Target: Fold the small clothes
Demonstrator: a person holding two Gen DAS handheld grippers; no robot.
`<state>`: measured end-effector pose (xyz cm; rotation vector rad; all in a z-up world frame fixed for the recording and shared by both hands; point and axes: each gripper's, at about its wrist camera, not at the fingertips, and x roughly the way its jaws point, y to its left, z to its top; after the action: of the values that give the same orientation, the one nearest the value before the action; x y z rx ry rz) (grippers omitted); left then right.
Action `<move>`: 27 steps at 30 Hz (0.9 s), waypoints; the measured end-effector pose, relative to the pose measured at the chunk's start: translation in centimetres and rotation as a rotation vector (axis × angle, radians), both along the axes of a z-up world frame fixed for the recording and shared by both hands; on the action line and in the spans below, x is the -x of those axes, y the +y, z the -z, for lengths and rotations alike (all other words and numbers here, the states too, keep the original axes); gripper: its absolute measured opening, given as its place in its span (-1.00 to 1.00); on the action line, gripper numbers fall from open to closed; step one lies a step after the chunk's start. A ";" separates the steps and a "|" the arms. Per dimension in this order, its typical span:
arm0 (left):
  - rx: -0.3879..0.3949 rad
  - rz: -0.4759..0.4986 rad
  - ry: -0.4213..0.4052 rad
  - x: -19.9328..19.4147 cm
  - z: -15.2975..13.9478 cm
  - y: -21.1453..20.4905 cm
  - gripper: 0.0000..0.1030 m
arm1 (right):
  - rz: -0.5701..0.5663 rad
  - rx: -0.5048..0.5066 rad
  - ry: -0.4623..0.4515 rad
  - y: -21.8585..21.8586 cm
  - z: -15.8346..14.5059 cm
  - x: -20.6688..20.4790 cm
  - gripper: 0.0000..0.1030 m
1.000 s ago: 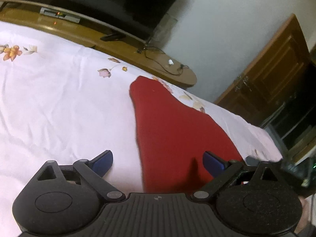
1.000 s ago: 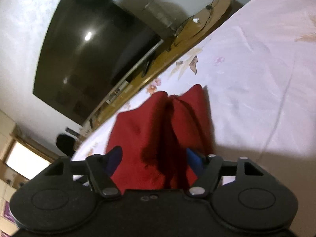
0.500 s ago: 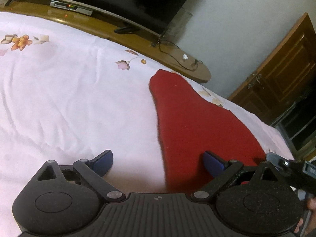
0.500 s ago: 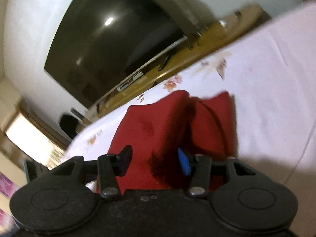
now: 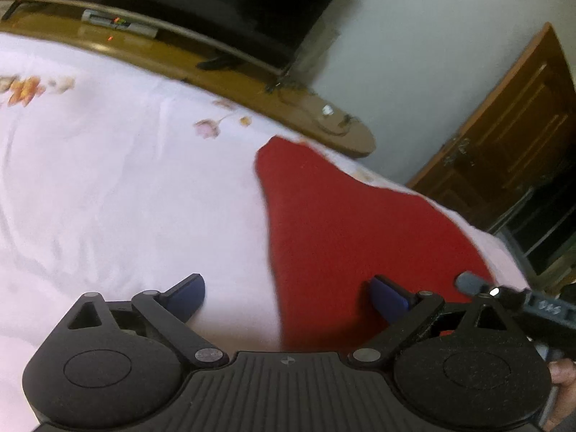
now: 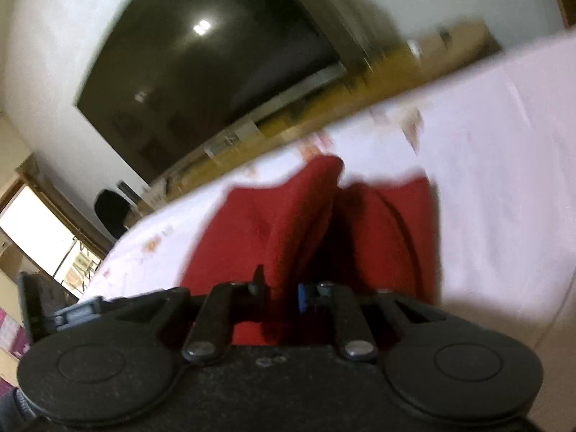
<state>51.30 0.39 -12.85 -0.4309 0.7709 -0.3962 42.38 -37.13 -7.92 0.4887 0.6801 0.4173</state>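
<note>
right gripper [image 6: 279,293] closing on red cloth [image 6: 306,223]

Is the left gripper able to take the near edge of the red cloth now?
Probably yes: the left gripper is open, the red cloth edge lies between its fingers, nothing blocking.
</note>
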 end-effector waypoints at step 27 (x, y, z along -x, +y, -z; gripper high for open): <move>-0.091 0.174 -0.187 -3.3 -5.4 -5.7 0.90 | 0.213 0.062 -0.102 -5.1 -1.1 1.5 -0.44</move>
<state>54.59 -5.29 -7.43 -0.2383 0.6427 -0.5541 40.85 -42.24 -6.81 0.4723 0.5344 0.2188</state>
